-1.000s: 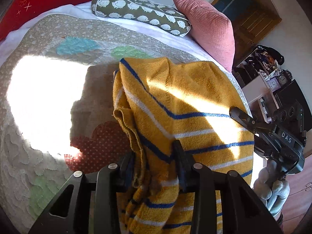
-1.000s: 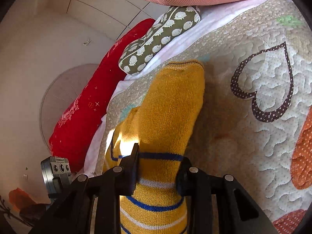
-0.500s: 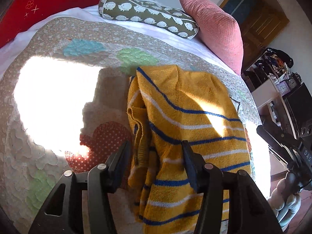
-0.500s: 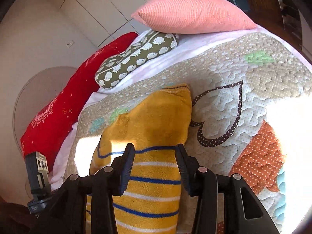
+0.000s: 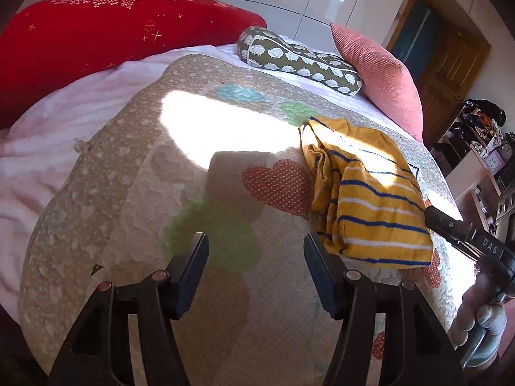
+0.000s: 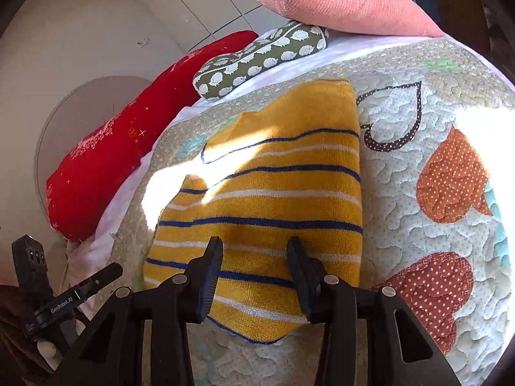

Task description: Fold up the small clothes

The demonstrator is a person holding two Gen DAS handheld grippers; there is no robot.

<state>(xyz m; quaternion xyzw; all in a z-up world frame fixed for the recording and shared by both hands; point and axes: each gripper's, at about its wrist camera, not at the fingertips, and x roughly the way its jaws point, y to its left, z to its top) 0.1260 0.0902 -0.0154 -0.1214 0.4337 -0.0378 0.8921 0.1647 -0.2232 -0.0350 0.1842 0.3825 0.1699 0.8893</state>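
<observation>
Your right gripper (image 6: 254,270), jaws apart, hovers over the near edge of the yellow striped garment (image 6: 276,193), which stretches toward frame top. Your left gripper (image 5: 256,257), also apart and empty, sees it at right on the quilt (image 5: 145,193).

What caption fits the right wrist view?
Open right gripper over a folded yellow striped sweater on a heart-patterned quilt.

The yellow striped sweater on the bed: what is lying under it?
The yellow striped sweater lies on the patchwork quilt, beside its heart patches. The quilt area directly beneath is covered, so anything under the sweater cannot be seen.
</observation>
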